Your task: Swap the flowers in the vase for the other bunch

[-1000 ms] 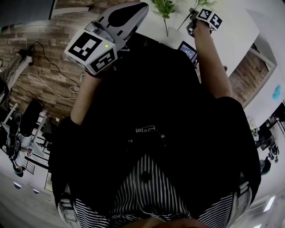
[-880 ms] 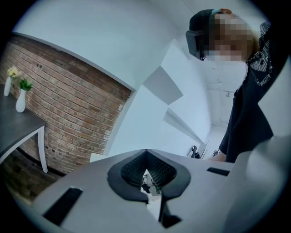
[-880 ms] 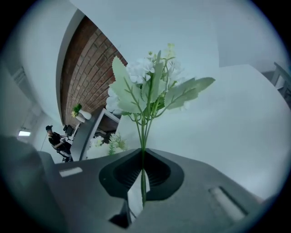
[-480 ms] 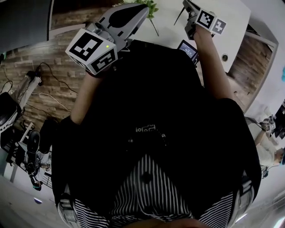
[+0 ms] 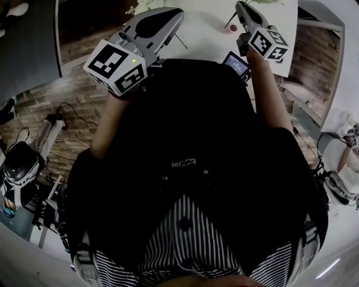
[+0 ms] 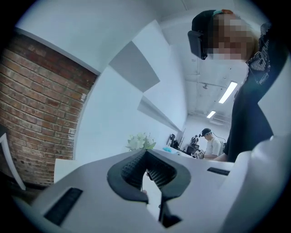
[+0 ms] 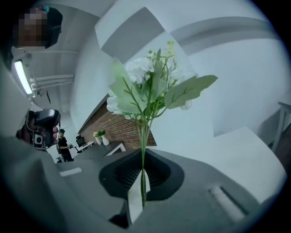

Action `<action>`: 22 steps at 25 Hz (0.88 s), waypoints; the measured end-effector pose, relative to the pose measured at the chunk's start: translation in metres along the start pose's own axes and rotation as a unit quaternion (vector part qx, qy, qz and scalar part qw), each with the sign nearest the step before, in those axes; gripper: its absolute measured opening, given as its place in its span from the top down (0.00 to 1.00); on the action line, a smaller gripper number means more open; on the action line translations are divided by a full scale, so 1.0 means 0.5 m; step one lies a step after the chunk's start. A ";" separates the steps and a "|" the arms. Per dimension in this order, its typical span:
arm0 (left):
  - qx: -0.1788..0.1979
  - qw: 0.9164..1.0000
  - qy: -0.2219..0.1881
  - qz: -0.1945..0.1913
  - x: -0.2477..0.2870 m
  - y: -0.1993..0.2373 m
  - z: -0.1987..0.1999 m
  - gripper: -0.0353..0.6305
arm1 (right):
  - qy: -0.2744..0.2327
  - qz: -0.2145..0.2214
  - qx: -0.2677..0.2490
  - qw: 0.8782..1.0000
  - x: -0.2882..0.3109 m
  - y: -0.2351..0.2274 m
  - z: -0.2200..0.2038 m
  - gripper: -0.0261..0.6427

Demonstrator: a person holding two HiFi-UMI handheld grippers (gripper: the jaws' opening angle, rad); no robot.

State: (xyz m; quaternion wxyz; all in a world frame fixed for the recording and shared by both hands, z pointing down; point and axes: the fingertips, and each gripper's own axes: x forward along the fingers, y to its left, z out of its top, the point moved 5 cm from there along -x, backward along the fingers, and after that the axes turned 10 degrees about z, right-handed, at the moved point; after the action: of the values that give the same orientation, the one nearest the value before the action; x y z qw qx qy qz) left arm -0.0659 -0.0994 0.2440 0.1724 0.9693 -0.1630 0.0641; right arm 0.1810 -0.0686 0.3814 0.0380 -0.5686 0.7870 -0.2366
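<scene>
My right gripper is shut on the thin green stems of a bunch of white flowers, which stands up straight out of the jaws. In the head view that gripper is raised over the white table, the bunch mostly cut off at the top edge. My left gripper points over the table's near left part, jaws together with nothing seen between them. Beside it a second stem slants up behind it. In the left gripper view a white bunch shows just past the jaw tips. No vase is visible.
A small brown object lies on the table near the right gripper. A dark screen device sits by the right forearm. Cables and equipment lie on the wooden floor at left. Another person works at a far desk.
The right gripper with its bunch has lifted and swung right in the head view. The table has slid left, and the second bunch's head has gone behind the left gripper.
</scene>
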 end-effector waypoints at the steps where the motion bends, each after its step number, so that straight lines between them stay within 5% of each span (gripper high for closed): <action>1: 0.001 1.000 0.003 -0.005 0.008 -0.007 0.000 0.94 | -0.007 -0.006 -0.007 1.000 -0.012 -0.005 -0.001 0.94; 10: 0.009 1.000 0.023 -0.014 0.031 -0.017 -0.008 0.94 | -0.041 -0.044 -0.037 0.997 -0.053 -0.053 -0.038 0.94; 22: 0.013 1.000 0.021 -0.003 0.007 0.017 0.003 0.94 | 0.014 -0.082 -0.035 0.996 -0.044 -0.068 -0.172 0.91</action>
State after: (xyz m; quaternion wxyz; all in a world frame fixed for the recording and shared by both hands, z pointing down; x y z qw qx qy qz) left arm -0.0655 -0.1085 0.2458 0.1637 0.9704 -0.1555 0.0856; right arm 0.1905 -0.0285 0.4669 -0.0127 -0.6288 0.7459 -0.2193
